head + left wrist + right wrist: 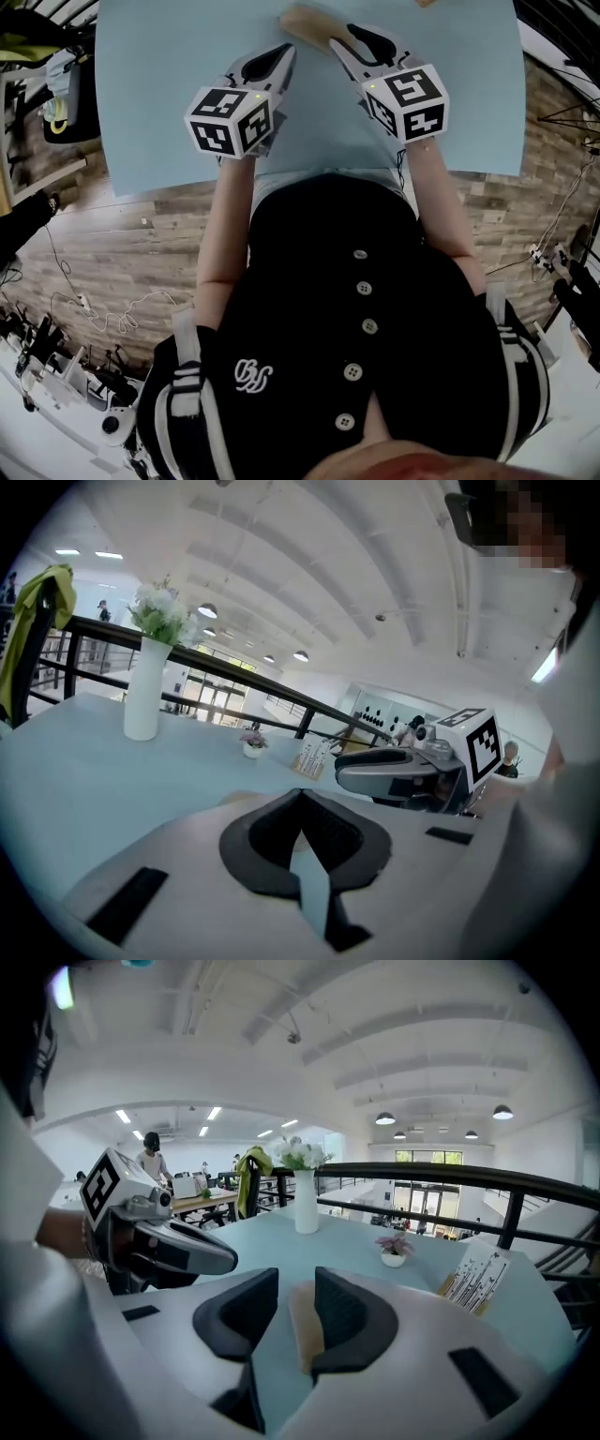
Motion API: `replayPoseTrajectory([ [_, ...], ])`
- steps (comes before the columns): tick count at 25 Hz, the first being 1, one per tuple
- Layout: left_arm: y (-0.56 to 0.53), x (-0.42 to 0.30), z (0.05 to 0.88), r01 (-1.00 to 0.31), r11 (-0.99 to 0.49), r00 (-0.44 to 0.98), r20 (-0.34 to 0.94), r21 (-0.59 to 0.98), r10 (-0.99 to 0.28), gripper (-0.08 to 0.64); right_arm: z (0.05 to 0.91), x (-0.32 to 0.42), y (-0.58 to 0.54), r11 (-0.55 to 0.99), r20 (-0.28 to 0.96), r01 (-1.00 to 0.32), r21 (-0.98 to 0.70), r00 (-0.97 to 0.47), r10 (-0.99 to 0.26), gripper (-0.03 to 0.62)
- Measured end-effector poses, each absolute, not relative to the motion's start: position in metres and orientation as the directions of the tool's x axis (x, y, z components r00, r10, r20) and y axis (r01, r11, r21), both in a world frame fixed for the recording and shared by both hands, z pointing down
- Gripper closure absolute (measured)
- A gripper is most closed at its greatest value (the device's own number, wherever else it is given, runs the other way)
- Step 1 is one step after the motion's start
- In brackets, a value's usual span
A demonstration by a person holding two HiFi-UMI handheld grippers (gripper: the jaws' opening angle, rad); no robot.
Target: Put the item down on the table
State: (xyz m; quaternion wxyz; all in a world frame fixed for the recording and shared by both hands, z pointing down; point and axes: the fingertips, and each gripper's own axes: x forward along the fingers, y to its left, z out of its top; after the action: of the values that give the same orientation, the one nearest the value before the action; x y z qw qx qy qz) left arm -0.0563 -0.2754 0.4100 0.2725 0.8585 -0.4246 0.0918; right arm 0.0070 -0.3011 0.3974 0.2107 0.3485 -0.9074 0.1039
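The item is a flat tan wooden piece (305, 23) lying on the light blue table (169, 94) at its far side. My right gripper (339, 42) points at it from the right, and the jaws stand a little apart. In the right gripper view the tan piece (305, 1330) shows in the gap, close against the right pad (342, 1312), with bare table between it and the left pad. My left gripper (284, 53) hovers beside it to the left. In its own view the left gripper (300, 794) has its jaw tips meeting, with nothing between them.
A white vase with flowers (306, 1204) stands further back on the table, with a small flower pot (394, 1252) and a printed card stand (475, 1279) nearby. A dark railing (441, 1174) runs behind the table. A wooden floor (112, 253) lies below its near edge.
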Motion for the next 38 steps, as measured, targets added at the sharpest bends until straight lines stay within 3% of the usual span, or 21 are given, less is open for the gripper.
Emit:
replayPoseTrajectory([
  [10,-0.277,-0.053,0.404,-0.754,-0.543,0.656,0.381,0.369,-0.652,0.551,0.378,0.015,-0.297,0.699,0.336,-0.703,-0.135,-0.696,-0.635,0.578],
  [17,-0.269,-0.035,0.403,-0.727,-0.594,0.686,0.370,0.344,-0.626,0.551,0.375,0.023,-0.281,0.697,0.246,-0.666,-0.264,-0.746,-0.619,0.579],
  [38,-0.244,-0.009,0.420,-0.740,-0.594,0.669,0.436,0.316,-0.602,0.551,0.396,0.030,-0.256,0.682,0.282,-0.687,-0.251,-0.726,-0.627,0.580],
])
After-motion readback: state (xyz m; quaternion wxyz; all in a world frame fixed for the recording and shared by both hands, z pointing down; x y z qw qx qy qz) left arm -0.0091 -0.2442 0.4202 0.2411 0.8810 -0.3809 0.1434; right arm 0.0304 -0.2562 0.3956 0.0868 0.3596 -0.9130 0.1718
